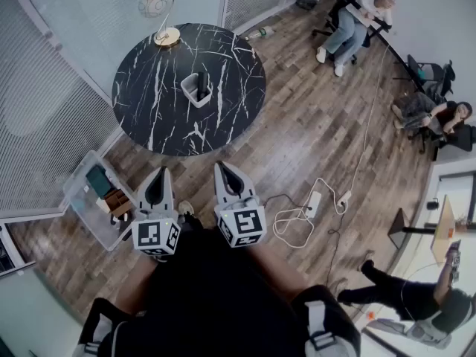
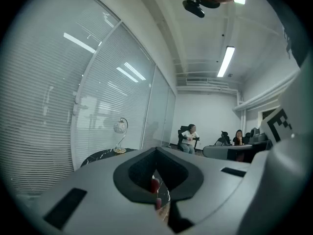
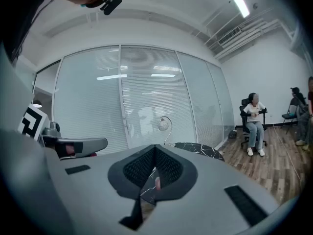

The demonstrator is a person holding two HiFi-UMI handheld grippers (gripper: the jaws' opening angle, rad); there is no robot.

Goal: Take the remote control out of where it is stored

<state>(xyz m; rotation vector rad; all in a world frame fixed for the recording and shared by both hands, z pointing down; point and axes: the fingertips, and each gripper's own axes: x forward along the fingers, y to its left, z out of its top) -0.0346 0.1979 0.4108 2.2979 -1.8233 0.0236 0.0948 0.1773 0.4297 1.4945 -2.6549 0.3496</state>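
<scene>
Nearest to me, both tongs sit side by side close to my body, roughly level. The left gripper (image 1: 160, 173) is clenched with nothing in it, and the right gripper (image 1: 222, 168) is the same, jaws pressed together and empty. Neither is anywhere near the job yet.

Just to the left on the floor there's a clear bin (image 1: 78, 199) of odds and ends. It's not part of this.

Farther out is the round black table (image 1: 149, 103). Near its middle stands a small white holder (image 1: 192, 97), and the remote (image 1: 201, 85) is upright inside it, its dark top poking above the rim. A lamp (image 1: 158, 10) sits at the table's far edge, well apart from the holder.

My guess on handling: the remote should be light, stiff plastic and a bit slick, so not fragile but easy to let slip. I'd pinch the exposed top across its 2 flat faces and lift straight up. The holder looks light too and may ride up, so I'd pin it with the other gripper.
</scene>
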